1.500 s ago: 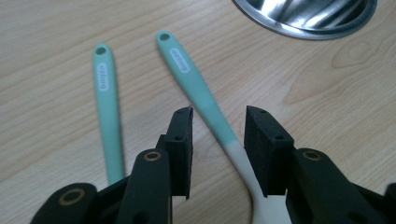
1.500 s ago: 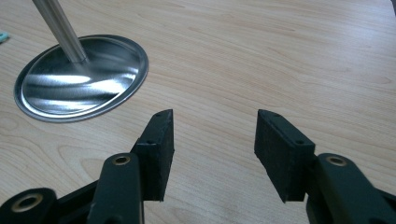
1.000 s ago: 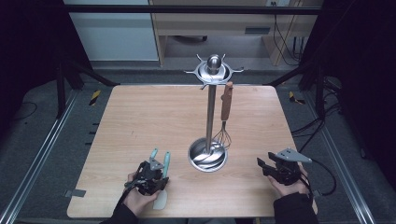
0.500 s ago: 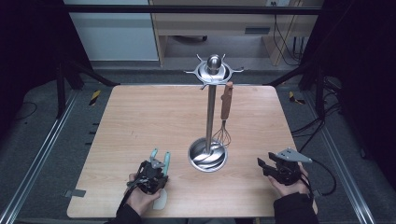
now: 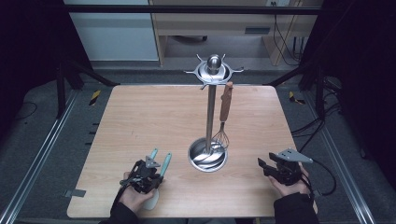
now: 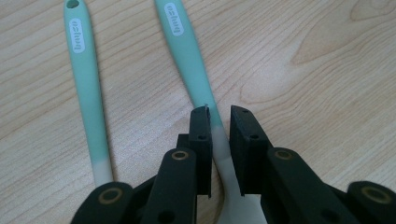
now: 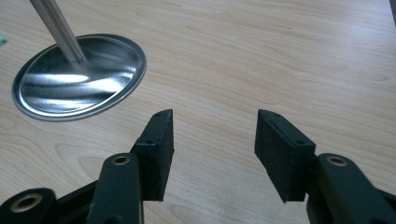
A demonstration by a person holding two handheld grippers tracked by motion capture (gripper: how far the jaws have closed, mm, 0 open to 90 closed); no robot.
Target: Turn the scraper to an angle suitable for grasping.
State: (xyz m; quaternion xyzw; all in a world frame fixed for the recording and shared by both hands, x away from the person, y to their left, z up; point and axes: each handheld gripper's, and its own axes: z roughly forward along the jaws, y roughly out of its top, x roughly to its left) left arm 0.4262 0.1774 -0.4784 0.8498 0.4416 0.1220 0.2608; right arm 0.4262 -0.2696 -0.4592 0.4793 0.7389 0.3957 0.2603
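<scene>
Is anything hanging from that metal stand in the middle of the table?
Yes, a whisk with a wooden handle hangs from one of the hooks at the top of the metal stand, its wire end just above the round base.

Left claw [image 6: 219, 122] nearly closed; right claw [image 7: 214, 135] wide apart.

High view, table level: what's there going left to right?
Left gripper over two mint-green silicone utensil handles → round steel base of the utensil stand → wire whisk with a wooden handle hanging from the stand → right gripper, jaws apart.
</scene>
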